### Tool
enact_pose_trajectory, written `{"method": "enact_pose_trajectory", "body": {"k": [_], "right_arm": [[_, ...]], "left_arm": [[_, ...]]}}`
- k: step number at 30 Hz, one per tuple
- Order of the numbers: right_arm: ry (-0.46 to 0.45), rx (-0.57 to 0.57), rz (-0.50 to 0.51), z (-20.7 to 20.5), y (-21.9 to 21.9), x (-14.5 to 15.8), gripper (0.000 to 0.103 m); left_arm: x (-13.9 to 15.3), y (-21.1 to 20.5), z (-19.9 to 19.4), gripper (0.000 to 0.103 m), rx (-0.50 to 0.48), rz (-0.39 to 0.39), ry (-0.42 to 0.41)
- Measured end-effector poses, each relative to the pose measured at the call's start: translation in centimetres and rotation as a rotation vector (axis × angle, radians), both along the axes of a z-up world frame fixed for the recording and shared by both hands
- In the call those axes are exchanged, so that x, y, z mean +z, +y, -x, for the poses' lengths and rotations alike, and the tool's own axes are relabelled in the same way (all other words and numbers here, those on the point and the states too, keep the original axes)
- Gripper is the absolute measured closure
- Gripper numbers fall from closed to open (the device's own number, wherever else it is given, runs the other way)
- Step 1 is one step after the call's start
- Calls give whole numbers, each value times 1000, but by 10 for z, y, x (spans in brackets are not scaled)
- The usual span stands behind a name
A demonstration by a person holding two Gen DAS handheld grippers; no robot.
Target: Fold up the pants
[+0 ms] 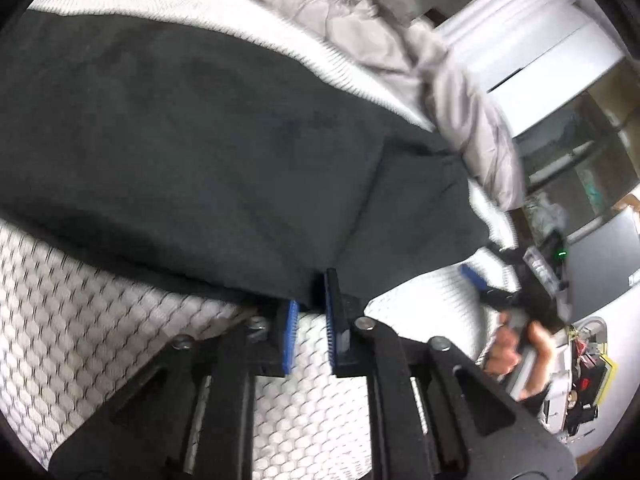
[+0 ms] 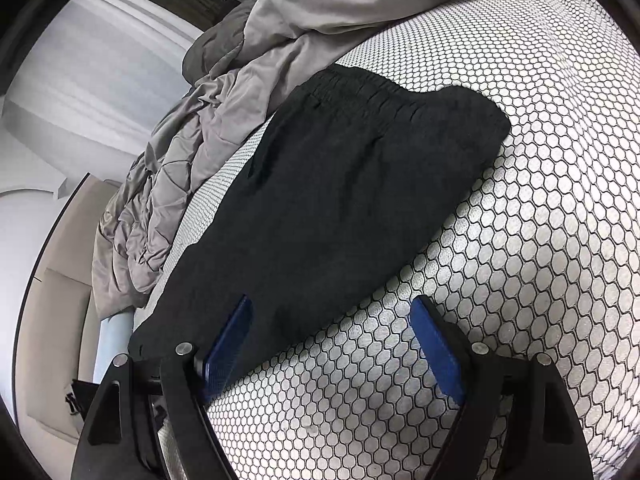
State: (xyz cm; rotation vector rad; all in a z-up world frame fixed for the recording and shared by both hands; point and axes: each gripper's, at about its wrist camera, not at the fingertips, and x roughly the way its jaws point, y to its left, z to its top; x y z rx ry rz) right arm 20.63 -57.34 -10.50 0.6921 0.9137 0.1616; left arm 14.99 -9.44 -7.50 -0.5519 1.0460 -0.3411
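Dark grey-black pants [image 1: 192,152] lie flat on a white bed cover with a black honeycomb pattern [image 1: 80,320]. In the right wrist view the pants [image 2: 340,192] run lengthwise with the elastic waistband [image 2: 360,88] at the far end. My left gripper [image 1: 314,296] is nearly closed, its blue pads pinching the near edge of the pants. My right gripper [image 2: 332,316] is open, its left pad over the near end of the pants, its right pad over bare cover. The right gripper also shows in the left wrist view [image 1: 500,292], held by a hand.
A crumpled grey quilt [image 2: 192,128] lies along the far side of the pants, also in the left wrist view [image 1: 460,100]. The bed's edge [image 2: 116,328] drops off at left to a beige floor. White furniture [image 1: 540,52] and cluttered shelves stand beyond.
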Motion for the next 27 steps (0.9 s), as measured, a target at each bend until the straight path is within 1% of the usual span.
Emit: {"method": "enact_pose_trajectory", "body": {"k": [2, 3, 4, 6, 8, 9, 10, 11, 12, 14, 15, 16, 17, 18, 19, 20, 21, 22, 23, 24, 25, 26, 27], "right_arm": [[2, -15, -15, -1, -2, -3, 19], [-2, -27, -28, -3, -1, -3, 17], [-27, -44, -44, -6, -3, -5, 15], [-47, -83, -50, -17, -4, -7, 15], [-60, -137, -65, -26, -6, -10, 17], [-74, -163, -69, -28, -7, -10, 32], [-88, -187, -71, -30, -8, -9, 42], [-81, -199, -73, -32, -8, -10, 63], [-77, -206, -76, -33, -8, -11, 79], [-109, -200, -85, -32, -8, -3, 87], [-135, -198, -82, -29, -9, 4, 88], [-163, -201, -67, -24, -12, 14, 88], [-169, -202, -46, -23, -12, 20, 88], [-152, -205, -5, -23, -12, 22, 82], [-111, -210, 64, -26, -12, 21, 75], [-41, -222, 148, -33, -9, 14, 59], [9, -232, 174, -37, -9, 6, 55], [26, -229, 146, -39, -11, -1, 55], [19, -230, 114, -37, -14, 0, 55], [10, -228, 90, -34, -16, 4, 51], [-4, -217, 39, -29, -19, 8, 48], [-14, -212, -4, -23, -21, 9, 40], [-24, -210, -50, -16, -23, 9, 36]], "left_arm": [[-8, 4, 2, 89, -12, -2, 26], [-10, 6, 0, 89, -18, 2, 28], [-8, 10, 1, 89, -24, 1, 26], [2, 21, 8, 85, -20, -18, -2], [13, 36, 12, 76, 13, -50, -47], [17, 45, 12, 74, 35, -60, -60], [19, 58, 12, 72, 60, -64, -63], [19, 68, 11, 72, 79, -59, -62], [19, 83, 12, 72, 110, -53, -56], [19, 117, 15, 72, 170, -54, -47], [20, 135, 15, 72, 209, -57, -45], [19, 151, 17, 72, 237, -63, -44], [20, 168, 17, 72, 275, -72, -42], [19, 186, 20, 72, 315, -83, -36], [19, 201, 22, 72, 344, -93, -32], [18, 218, 26, 72, 376, -102, -26], [16, 235, 30, 72, 412, -110, -18], [14, 250, 34, 72, 441, -109, -10], [11, 267, 38, 72, 466, -103, -2], [5, 286, 42, 72, 492, -88, 4], [2, 296, 43, 72, 508, -68, 8], [-1, 310, 45, 72, 521, -33, 10], [-4, 321, 44, 71, 531, 5, 14]]}}
